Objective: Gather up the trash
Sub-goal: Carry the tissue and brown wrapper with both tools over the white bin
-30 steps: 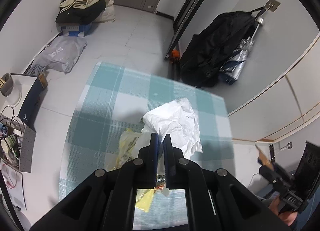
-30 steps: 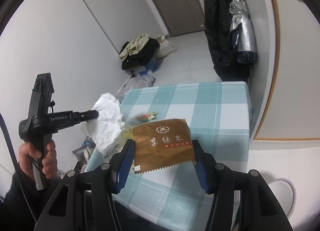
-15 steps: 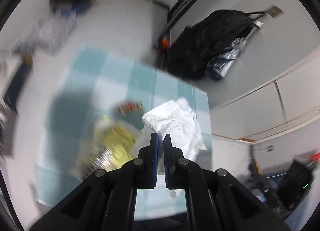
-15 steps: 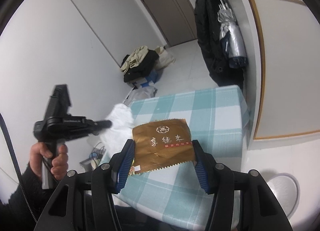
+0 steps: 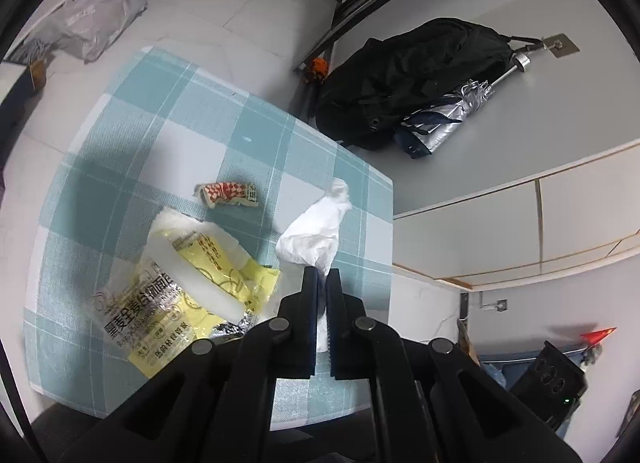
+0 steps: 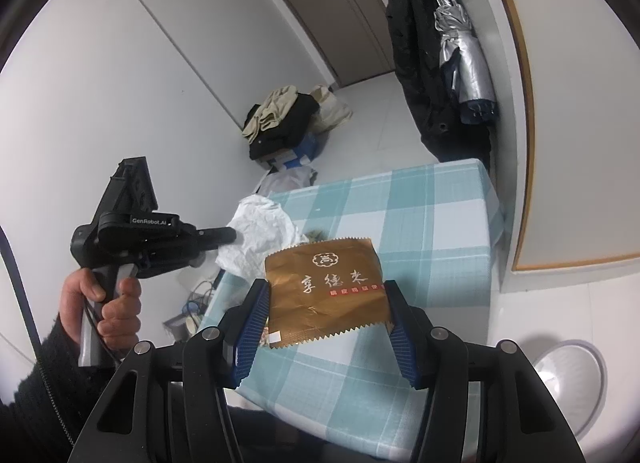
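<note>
While the left gripper [image 5: 321, 279] pinches crumpled white paper [image 5: 316, 229] (yellow bag [image 5: 176, 295] visible only there), the right gripper [image 6: 326, 303] clamps a gold wrapper [image 6: 326, 291].

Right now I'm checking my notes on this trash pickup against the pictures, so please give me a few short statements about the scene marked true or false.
1. The left gripper is shut on the white crumpled bag. True.
2. The right gripper holds nothing. False: its pads press the edges of the brown snack wrapper.
3. A small red-and-white wrapper lies on the checked tablecloth. True.
4. The yellow bread bag hangs from the wall hook. False: it lies on the tablecloth; a black coat and a silver umbrella hang on the wall.
</note>
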`<act>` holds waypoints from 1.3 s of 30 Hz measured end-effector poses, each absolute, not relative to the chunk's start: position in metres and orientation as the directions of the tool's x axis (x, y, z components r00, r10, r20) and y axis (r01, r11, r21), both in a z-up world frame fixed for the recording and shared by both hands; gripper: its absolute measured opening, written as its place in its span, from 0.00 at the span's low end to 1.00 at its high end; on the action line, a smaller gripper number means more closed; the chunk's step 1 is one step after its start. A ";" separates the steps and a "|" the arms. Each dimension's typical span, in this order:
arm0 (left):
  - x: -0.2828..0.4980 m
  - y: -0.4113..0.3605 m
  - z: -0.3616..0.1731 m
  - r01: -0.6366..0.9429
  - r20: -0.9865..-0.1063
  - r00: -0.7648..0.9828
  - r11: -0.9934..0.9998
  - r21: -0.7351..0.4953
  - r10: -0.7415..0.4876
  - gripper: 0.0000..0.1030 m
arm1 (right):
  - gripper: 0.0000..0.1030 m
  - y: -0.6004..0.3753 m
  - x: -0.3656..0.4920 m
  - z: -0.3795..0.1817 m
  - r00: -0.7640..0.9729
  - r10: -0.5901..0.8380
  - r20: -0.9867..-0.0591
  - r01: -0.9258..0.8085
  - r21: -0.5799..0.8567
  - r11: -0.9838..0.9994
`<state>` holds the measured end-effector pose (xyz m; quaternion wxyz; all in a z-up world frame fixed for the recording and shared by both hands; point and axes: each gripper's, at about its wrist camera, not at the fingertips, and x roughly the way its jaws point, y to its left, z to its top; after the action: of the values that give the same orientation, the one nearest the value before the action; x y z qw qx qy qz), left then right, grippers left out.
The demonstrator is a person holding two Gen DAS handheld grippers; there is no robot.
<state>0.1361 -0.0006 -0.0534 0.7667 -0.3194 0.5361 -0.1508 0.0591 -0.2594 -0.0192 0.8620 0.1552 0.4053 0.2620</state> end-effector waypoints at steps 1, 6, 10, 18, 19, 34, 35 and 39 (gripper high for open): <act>0.136 -0.003 -0.051 -0.101 -0.722 0.380 0.750 -0.654 -0.578 0.00 | 0.54 -0.260 0.058 -0.018 0.538 0.578 -0.613 -0.327 0.480 0.814; 0.133 -0.020 -0.029 -0.022 -0.716 0.390 0.771 -0.636 -0.579 0.00 | 0.54 -0.274 0.055 -0.008 0.571 0.580 -0.581 -0.310 0.501 0.808; 0.131 -0.045 -0.004 0.059 -0.696 0.393 0.772 -0.633 -0.601 0.00 | 0.54 -0.296 0.043 0.014 0.619 0.576 -0.534 -0.302 0.515 0.802; 0.129 -0.136 0.018 0.234 -0.662 0.304 0.727 -0.645 -0.685 0.00 | 0.54 -0.380 -0.001 0.050 0.736 0.454 -0.503 -0.199 0.481 0.854; 0.128 -0.149 0.017 0.251 -0.661 0.284 0.719 -0.648 -0.695 0.00 | 0.54 -0.390 -0.006 0.051 0.744 0.434 -0.508 -0.177 0.477 0.861; 0.128 -0.332 -0.070 0.378 -0.723 -0.050 0.657 -0.652 -0.689 0.00 | 0.54 -0.536 -0.047 -0.059 0.687 0.237 -0.687 0.198 0.490 0.849; 0.129 -0.340 -0.079 0.380 -0.732 -0.069 0.661 -0.647 -0.678 0.00 | 0.54 -0.540 -0.045 -0.074 0.667 0.246 -0.703 0.214 0.498 0.840; 0.134 -0.368 -0.116 0.380 -0.782 -0.120 0.700 -0.605 -0.611 0.00 | 0.54 -0.549 -0.036 -0.129 0.593 0.279 -0.756 0.266 0.510 0.818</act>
<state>0.1341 -0.3681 -0.1162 0.6572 -0.0896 0.6465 -0.3770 -0.0360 -0.5491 -0.1286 0.8399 0.3015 0.4513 0.0038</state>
